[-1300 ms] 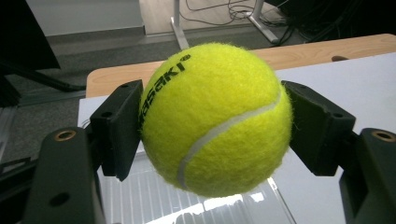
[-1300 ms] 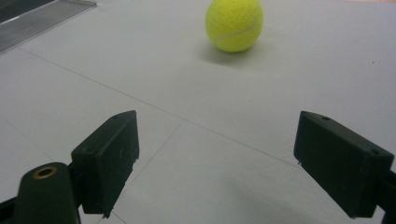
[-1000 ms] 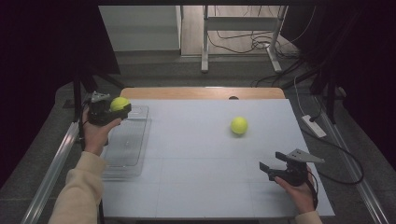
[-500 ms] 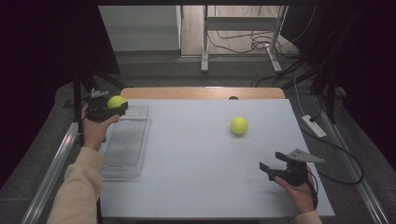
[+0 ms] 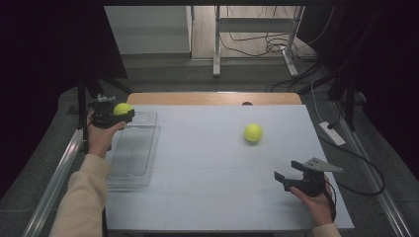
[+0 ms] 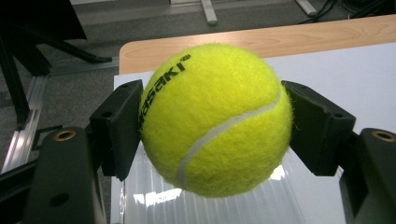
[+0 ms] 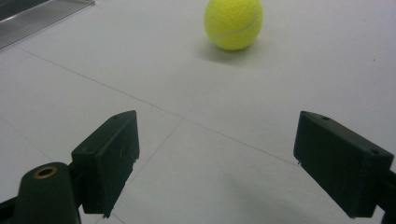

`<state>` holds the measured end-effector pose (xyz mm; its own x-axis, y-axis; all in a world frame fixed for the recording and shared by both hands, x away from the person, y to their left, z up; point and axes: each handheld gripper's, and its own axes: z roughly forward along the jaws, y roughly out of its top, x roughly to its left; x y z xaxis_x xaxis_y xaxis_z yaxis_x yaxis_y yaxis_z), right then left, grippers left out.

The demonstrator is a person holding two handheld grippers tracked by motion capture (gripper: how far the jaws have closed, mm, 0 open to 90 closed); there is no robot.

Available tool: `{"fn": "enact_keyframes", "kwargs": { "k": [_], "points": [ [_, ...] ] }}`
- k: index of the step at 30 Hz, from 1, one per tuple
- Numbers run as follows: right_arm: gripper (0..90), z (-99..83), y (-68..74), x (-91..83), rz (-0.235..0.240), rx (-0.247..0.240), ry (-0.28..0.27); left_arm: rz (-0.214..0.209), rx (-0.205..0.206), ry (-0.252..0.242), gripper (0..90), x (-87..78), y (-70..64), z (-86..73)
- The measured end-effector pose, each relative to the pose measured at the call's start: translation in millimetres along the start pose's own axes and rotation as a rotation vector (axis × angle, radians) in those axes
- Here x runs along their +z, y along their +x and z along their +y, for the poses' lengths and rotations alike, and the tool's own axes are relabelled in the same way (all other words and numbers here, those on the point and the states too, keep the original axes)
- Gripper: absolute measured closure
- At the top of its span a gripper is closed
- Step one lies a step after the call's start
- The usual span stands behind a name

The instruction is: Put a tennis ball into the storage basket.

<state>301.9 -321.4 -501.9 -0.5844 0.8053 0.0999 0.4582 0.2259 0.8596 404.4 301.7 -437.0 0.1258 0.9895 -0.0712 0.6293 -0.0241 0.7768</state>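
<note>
Ball [image 6: 215,119] over tray [image 5: 129,168] far edge

yellow-green tennis ball [image 6: 215,119] with white seam and black lettering; black jaws; white table [image 5: 207,163]; clear tray [image 5: 132,153].

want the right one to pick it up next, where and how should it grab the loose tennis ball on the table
Grip the loose tennis ball across its widest middle, jaws on opposite sides. It is round and sits alone on the white table, so any side would probably do. The right hand-held gripper, open, already faces it, so coming straight ahead from the person's side looks simplest.
</note>
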Motion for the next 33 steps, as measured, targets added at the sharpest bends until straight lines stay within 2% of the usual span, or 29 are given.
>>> {"fn": "enact_keyframes", "kwargs": {
  "k": [13,25,33],
  "points": [
    [14.6,-0.4,-0.4,0.6,-0.001,0.003,0.0,0.018,0.006,0.07,26.9,17.0,4.5,-3.7],
    [14.9,-0.4,-0.4,0.7,-0.004,0.003,0.001,0.024,0.015,0.103,27.0,21.1,7.3,-6.0],
    [14.9,-0.5,0.0,1.0,-0.006,-0.001,0.004,0.027,0.025,0.162,26.9,30.7,6.1,-8.3]
  ]
}}
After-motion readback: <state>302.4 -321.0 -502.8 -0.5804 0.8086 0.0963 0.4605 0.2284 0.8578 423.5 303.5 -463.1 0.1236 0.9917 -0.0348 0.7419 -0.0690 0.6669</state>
